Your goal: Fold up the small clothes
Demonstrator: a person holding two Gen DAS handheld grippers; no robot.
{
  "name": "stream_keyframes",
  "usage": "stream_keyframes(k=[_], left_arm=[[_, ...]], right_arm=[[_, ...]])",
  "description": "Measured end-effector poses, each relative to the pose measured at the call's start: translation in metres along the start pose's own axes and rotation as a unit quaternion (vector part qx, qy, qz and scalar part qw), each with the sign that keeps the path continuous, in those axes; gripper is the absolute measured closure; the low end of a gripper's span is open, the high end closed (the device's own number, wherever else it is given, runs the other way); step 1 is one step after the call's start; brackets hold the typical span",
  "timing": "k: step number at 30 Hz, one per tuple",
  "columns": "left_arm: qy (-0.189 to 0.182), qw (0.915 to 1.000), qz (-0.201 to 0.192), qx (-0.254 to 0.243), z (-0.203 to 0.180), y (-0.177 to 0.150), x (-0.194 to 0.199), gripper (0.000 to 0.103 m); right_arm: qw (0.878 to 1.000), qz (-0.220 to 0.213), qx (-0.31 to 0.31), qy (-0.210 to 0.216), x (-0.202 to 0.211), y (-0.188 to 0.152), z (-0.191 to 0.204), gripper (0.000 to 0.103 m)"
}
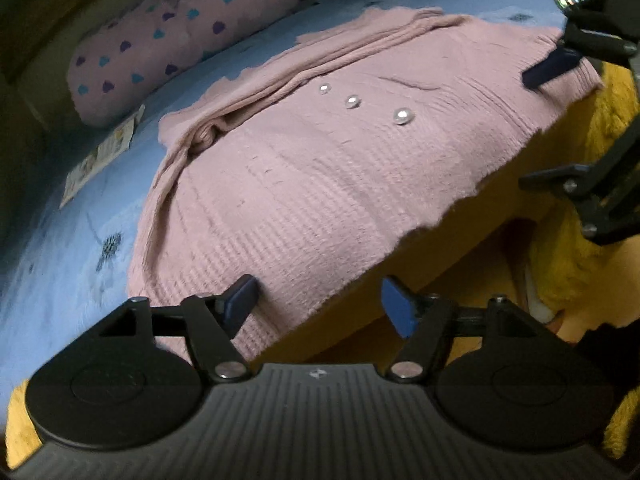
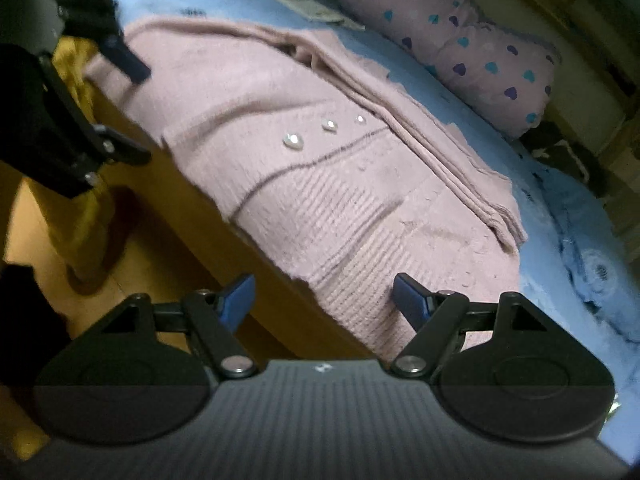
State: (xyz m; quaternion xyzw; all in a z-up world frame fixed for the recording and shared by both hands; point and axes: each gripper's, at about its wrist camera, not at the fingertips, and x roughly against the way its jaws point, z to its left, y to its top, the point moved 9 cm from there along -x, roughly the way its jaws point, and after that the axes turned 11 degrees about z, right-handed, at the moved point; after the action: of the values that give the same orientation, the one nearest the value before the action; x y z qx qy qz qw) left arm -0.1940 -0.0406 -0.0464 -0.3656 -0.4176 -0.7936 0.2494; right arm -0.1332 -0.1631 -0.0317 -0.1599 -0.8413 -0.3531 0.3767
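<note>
the blue-sheeted bed [image 1: 48, 280] is carrying the pink knitted top [image 1: 304, 168], lying flat along its near edge for folding. i'm hovering the left gripper [image 1: 320, 304] and right gripper [image 2: 324, 300] at its hem corners, jaws spread wide, gripping nothing.

The knit garment [image 1: 304, 184] lies on the bed sheet [image 1: 60, 264] at the bed's edge, ahead of both grippers. The left gripper [image 1: 320, 304] straddles one hem corner, the right gripper [image 2: 324, 300] the other. Beyond the garment lies the pillow [image 1: 180, 40], a leaflet [image 1: 100, 156] beside it.
</note>
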Motion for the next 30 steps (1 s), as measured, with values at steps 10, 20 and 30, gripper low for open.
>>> stream_keyframes(k=[10, 20, 30], left_arm=[[0.006, 0.9997, -0.024, -0.007, -0.005, 0.008, 0.005, 0.025], [0.006, 0.9968, -0.049, -0.063, -0.028, 0.021, 0.003, 0.025], [0.073, 0.9869, -0.045, -0.137, -0.047, 0.028, -0.023, 0.02]], right_arm=[[0.996, -0.038, -0.084, 0.012, 0.015, 0.008, -0.036, 0.096], [0.995, -0.05, -0.064, 0.062, 0.026, 0.01, -0.039, 0.08], [0.997, 0.002, 0.073, -0.006, -0.002, -0.005, 0.01, 0.022]])
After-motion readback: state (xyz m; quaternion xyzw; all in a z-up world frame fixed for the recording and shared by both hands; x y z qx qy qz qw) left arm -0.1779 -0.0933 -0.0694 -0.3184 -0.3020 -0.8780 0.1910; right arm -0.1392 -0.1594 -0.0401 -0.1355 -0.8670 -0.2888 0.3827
